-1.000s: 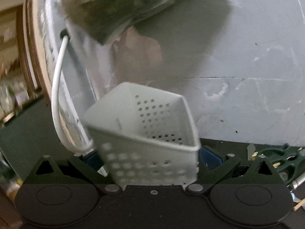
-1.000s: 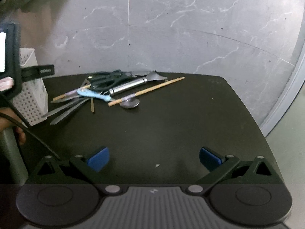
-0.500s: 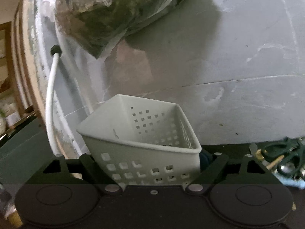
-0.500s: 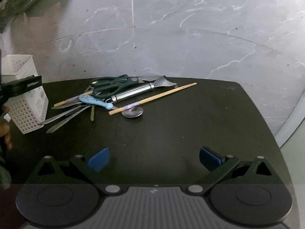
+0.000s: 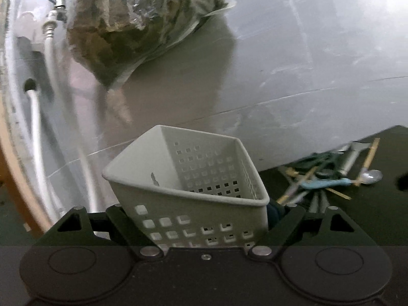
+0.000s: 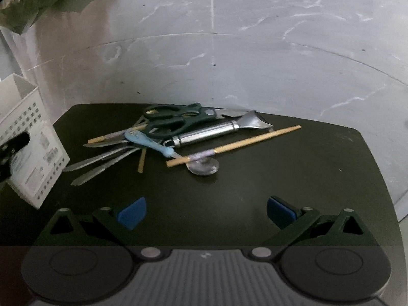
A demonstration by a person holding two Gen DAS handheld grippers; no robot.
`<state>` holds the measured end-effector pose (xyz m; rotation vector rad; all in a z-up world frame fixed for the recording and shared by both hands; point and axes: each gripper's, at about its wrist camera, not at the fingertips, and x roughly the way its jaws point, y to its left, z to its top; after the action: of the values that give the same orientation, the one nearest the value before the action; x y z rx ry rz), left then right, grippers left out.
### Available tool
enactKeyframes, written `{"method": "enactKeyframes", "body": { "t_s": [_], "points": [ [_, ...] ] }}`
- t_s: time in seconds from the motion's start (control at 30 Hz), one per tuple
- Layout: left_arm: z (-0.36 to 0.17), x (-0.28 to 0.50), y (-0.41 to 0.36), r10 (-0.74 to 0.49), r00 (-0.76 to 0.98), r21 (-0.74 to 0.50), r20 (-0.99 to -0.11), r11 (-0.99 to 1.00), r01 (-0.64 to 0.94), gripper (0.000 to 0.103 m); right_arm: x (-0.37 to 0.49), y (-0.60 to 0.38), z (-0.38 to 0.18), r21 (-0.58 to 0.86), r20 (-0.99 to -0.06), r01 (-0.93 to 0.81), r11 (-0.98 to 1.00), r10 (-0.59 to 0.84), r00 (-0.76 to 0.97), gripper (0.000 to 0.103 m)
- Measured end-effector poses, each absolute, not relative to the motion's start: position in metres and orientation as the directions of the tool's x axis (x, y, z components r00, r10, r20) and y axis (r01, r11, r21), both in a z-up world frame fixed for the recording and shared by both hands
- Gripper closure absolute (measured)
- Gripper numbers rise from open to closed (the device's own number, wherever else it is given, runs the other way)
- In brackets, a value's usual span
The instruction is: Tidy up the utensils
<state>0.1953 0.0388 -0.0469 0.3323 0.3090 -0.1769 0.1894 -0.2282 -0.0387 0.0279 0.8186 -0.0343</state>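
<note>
A white perforated basket (image 5: 178,219) sits between the jaws of my left gripper (image 5: 199,211), which is shut on its side walls. The basket is empty and tilted. In the right wrist view the same basket (image 6: 28,140) is at the left edge of the black table (image 6: 280,191), with a dark finger (image 6: 10,153) of the left gripper on it. A pile of utensils (image 6: 178,137) lies beside it: green scissors (image 6: 173,119), a steel peeler (image 6: 206,134), a chopstick (image 6: 234,145), a blue-handled spoon (image 6: 150,142) and knives (image 6: 102,163). My right gripper (image 6: 206,211) is open and empty, short of the pile.
A grey marbled wall (image 6: 229,63) stands behind the table. A plastic bag of greenery (image 5: 142,25) hangs at the upper left, next to a tap (image 5: 54,7) and a white hose (image 5: 35,140). The utensil pile (image 5: 326,176) lies right of the basket.
The left jaws narrowed onto the basket, hiding the blue pads. The left view swung right, bringing the utensil pile into sight. In the right view the pile is nearer and the basket is tilted.
</note>
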Motion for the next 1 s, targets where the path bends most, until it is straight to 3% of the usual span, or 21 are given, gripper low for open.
{"method": "enactKeyframes", "body": {
  "t_s": [0.13, 0.4, 0.83, 1.0],
  "points": [
    [-0.047, 0.195, 0.047, -0.237, 0.912, 0.289, -0.334, 0.896, 0.338, 0.017, 0.209, -0.222, -0.036, 0.012, -0.734, 0.033, 0.999, -0.014, 0.679, 0.001],
    [-0.046, 0.192, 0.058, -0.305, 0.889, 0.272, -0.343, 0.873, 0.405, 0.017, 0.235, -0.188, -0.035, -0.008, -0.733, -0.083, 0.997, 0.050, 0.678, 0.019],
    [-0.043, 0.191, 0.071, -0.324, 0.881, 0.269, -0.344, 0.865, 0.423, 0.018, 0.215, -0.098, -0.043, -0.274, -0.675, -0.516, 0.812, 0.220, 0.704, 0.023],
    [-0.042, 0.189, 0.074, -0.318, 0.882, 0.268, -0.347, 0.868, 0.418, 0.018, 0.218, -0.078, -0.058, -0.362, -0.653, -0.555, 0.749, 0.220, 0.724, 0.035]
  ]
}}
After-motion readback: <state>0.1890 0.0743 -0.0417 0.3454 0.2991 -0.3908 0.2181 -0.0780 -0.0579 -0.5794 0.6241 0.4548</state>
